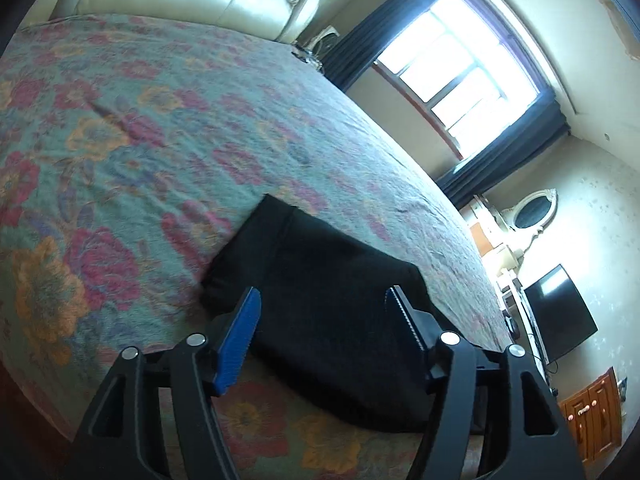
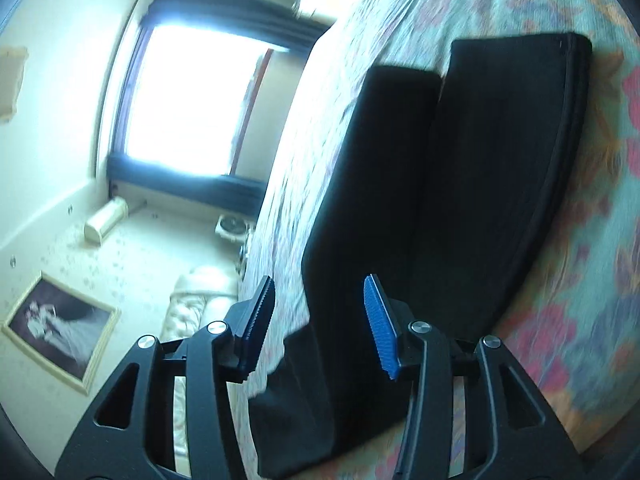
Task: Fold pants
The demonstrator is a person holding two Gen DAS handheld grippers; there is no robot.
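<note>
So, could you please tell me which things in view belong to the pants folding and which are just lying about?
Job: black pants, left gripper, right gripper, floral bedspread.
Lying about: television, oval mirror, framed picture, curtains.

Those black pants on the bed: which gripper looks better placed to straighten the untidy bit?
Probably the right gripper: its open jaws point at the pants' loose, uneven end. The left gripper, also open, faces a neat folded edge.
</note>
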